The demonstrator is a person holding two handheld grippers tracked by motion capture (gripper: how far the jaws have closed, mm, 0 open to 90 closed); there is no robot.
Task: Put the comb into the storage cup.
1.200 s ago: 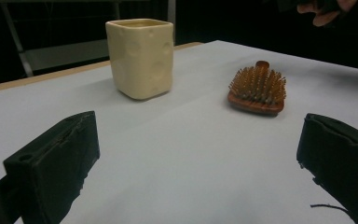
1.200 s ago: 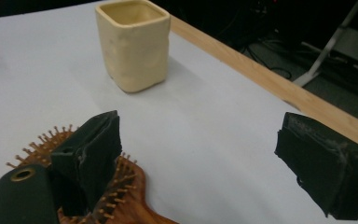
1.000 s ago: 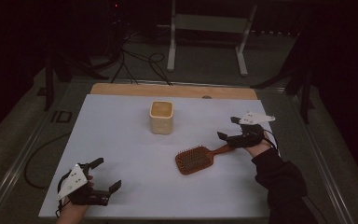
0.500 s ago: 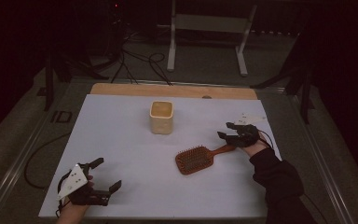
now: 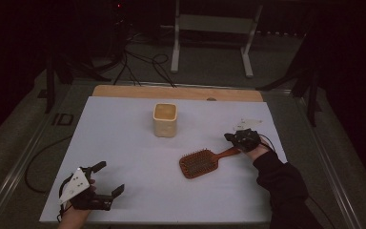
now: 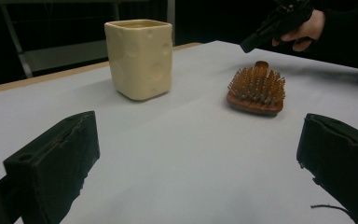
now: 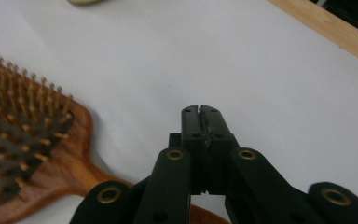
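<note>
A wooden hairbrush (image 5: pixel 199 163) (image 6: pixel 256 88) lies bristles up on the white table, its handle pointing right toward my right gripper (image 5: pixel 231 137). In the right gripper view the right gripper (image 7: pixel 200 109) has its jaws pressed flat together after just closing, with nothing between them. The brush handle (image 7: pixel 88 172) runs beneath it, and I cannot tell whether they touch. A cream square cup (image 5: pixel 165 119) (image 6: pixel 140 58) stands upright at mid-table. My left gripper (image 5: pixel 109 177) (image 6: pixel 200 158) rests open at the near left, empty, aimed toward the cup and brush.
The white sheet (image 5: pixel 124 143) covers the table, with a bare wooden strip (image 5: pixel 171 92) along the far edge. Beyond the table stand a metal frame (image 5: pixel 214 24) and cables on the dark floor (image 5: pixel 143 62).
The right gripper has sunk toward the brush handle and its jaws have gone from wide open to shut. The left gripper, cup and brush have stayed put.
</note>
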